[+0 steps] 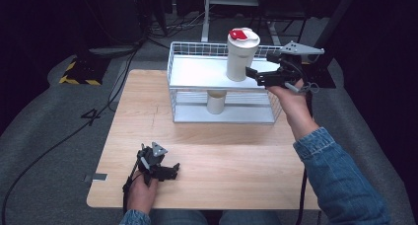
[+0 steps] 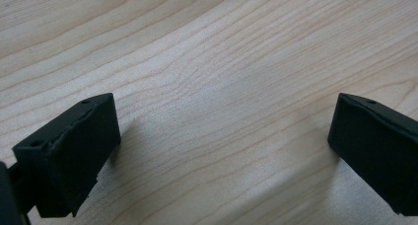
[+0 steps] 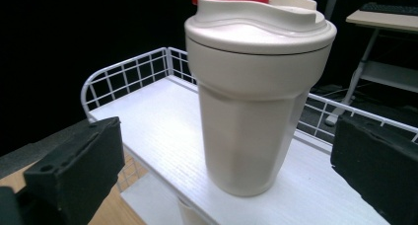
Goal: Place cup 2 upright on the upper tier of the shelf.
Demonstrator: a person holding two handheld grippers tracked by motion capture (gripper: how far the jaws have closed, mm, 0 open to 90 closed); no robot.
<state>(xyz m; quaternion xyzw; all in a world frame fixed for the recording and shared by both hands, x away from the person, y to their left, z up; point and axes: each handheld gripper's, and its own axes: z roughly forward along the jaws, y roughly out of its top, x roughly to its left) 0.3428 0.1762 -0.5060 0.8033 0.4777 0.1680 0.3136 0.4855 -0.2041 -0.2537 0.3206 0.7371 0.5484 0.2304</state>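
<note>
now the left gripper (image 1: 170, 171) rests on the wooden table (image 1: 222, 156), well in front of the white wire rack (image 1: 197, 72), its jaws wide and empty; the cream cup (image 1: 240, 57) stands upright on the rack's top shelf; just right of the cup the right gripper (image 1: 252, 75) hangs with jaws wide, not touching it

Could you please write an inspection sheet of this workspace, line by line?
Surface: light wooden table, bare where the left tongs rest.
Job's things: cream tumbler with red-tabbed lid, upright on the top shelf of the white wire rack; a second pale cup on the lower shelf.
Clutter: nothing seen.
Grippers: right tongs open beside the tumbler, pads apart from it; left tongs open, low over the table.
Cables: one trails from each of the tongs; black cables on the floor.
Surroundings: grey floor, yellow-black striped base, dark room behind.
</note>
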